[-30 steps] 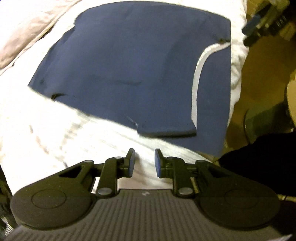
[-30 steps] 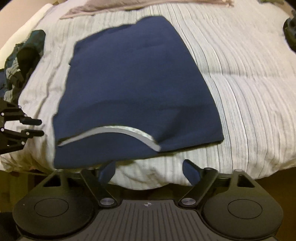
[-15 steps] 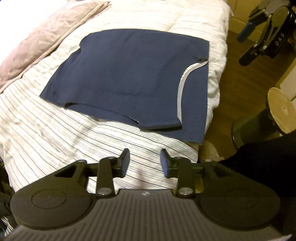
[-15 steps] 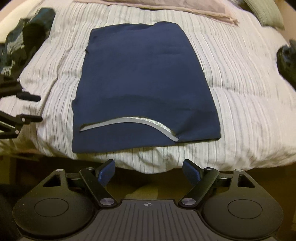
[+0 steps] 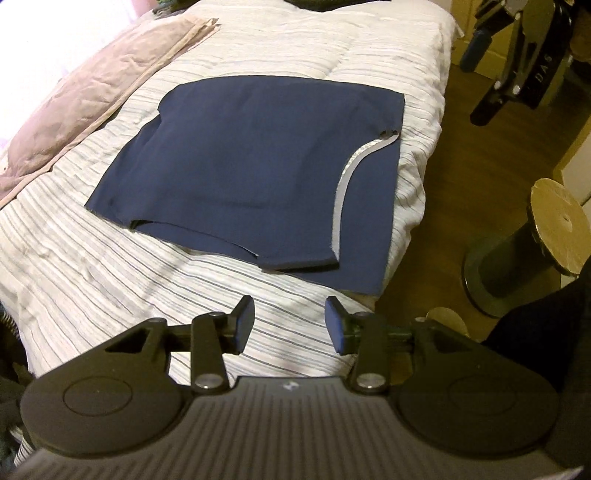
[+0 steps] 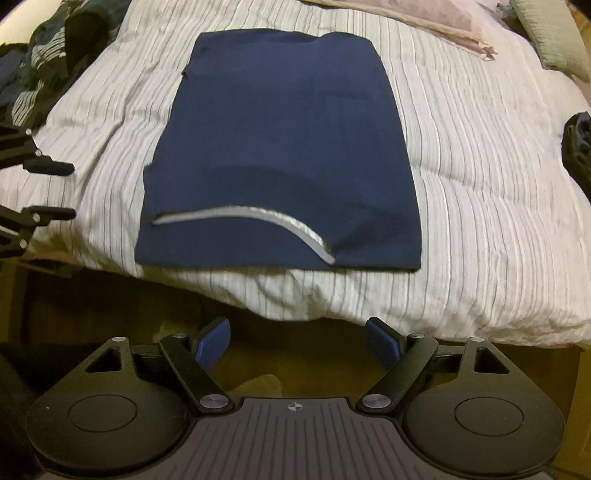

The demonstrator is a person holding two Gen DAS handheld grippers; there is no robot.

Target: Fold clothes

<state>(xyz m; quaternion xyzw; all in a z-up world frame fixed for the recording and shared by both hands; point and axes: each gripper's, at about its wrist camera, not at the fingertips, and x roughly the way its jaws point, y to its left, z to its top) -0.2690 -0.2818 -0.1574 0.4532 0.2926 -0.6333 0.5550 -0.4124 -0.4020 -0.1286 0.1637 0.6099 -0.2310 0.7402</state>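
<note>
With the navy garment [image 6: 280, 147] lying folded flat near the bed's [image 6: 480, 184] front edge, the half-open left claw [image 5: 289, 325] and wide-open right claw [image 6: 297, 343], both empty, should next pinch its two near corners evenly and fold away.

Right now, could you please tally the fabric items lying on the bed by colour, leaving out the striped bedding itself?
Navy blue, folded garment with a grey stripe: 1
Pinkish beige, quilted blanket along the far side: 1
Pale green, pillow at the far corner: 1
Dark mixed, heap of clothes, pieces too jumbled to count, taken as one: 1
Total: 4
</note>
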